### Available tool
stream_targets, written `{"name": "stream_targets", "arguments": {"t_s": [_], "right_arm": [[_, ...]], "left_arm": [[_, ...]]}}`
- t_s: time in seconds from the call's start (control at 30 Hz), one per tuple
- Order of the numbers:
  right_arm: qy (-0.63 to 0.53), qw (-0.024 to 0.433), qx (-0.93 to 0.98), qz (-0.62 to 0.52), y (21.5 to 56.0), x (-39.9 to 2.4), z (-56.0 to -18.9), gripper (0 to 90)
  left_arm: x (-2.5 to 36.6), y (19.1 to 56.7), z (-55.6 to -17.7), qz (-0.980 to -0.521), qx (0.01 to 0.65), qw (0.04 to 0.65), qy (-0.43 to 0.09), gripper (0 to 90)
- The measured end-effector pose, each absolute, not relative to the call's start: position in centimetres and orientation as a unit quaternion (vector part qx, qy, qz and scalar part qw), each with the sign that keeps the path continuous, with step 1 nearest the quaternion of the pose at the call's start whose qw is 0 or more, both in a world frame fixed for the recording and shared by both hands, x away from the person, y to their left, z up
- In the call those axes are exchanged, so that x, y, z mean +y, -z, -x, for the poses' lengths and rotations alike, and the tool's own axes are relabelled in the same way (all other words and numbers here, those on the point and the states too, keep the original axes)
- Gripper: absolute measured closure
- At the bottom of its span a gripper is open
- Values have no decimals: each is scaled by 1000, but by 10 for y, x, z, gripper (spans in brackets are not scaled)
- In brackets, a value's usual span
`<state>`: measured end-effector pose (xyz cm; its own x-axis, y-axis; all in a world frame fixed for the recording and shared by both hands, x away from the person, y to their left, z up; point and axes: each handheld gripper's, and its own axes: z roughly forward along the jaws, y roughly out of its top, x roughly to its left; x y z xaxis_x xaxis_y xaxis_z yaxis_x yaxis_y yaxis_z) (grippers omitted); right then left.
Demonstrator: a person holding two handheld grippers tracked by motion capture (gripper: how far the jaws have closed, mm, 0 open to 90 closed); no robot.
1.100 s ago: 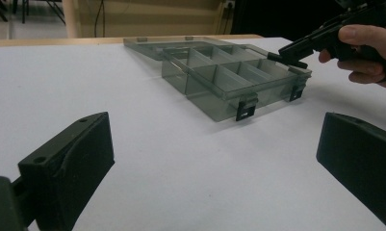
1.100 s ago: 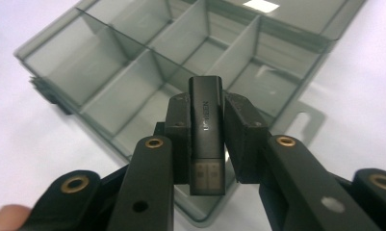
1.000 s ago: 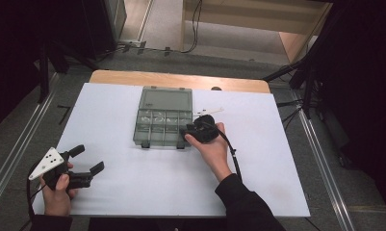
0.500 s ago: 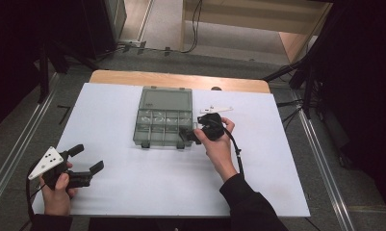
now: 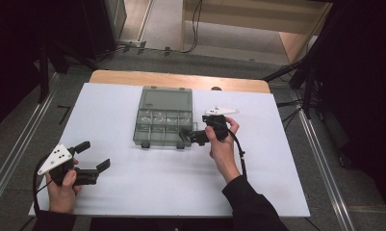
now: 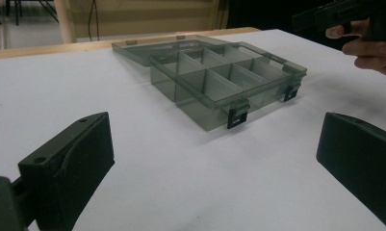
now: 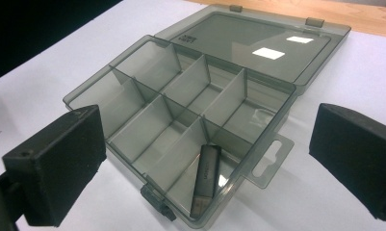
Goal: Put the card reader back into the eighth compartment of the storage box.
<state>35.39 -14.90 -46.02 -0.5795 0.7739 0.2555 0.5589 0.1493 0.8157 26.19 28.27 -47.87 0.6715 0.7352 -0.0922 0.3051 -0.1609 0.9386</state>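
The box (image 7: 181,120) is see-through smoky grey, and its open lid (image 7: 258,48) is the same grey with two bright white shines on it. Its little clips (image 6: 238,118) are black. A stick (image 7: 206,180) in one part of the box is dark grey with a silvery end. The table top (image 5: 181,183) is plain white, and its far edge (image 5: 181,79) is light brown wood. The left gripper (image 5: 92,156) is black with a pale grey plate on top. The right gripper (image 5: 185,136) is black too, with a white plate. The sleeves (image 5: 250,207) are black.
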Motion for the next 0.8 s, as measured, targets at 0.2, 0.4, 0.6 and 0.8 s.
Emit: {"name": "stream_targets", "arguments": {"t_s": [0.2, 0.4, 0.6, 0.8], "right_arm": [[-482, 120, 747, -442, 462, -154, -352, 0], [-488, 126, 746, -435, 463, -154, -349, 0], [-492, 121, 740, -442, 463, -157, -348, 0], [-499, 117, 734, -446, 461, -161, -350, 0]], "left_arm": [[276, 476, -269, -741, 350, 541, -190, 0], [270, 470, -280, -743, 345, 543, -186, 0], [259, 466, -293, -743, 340, 548, -178, 0], [248, 469, -304, -748, 336, 548, -166, 0]]}}
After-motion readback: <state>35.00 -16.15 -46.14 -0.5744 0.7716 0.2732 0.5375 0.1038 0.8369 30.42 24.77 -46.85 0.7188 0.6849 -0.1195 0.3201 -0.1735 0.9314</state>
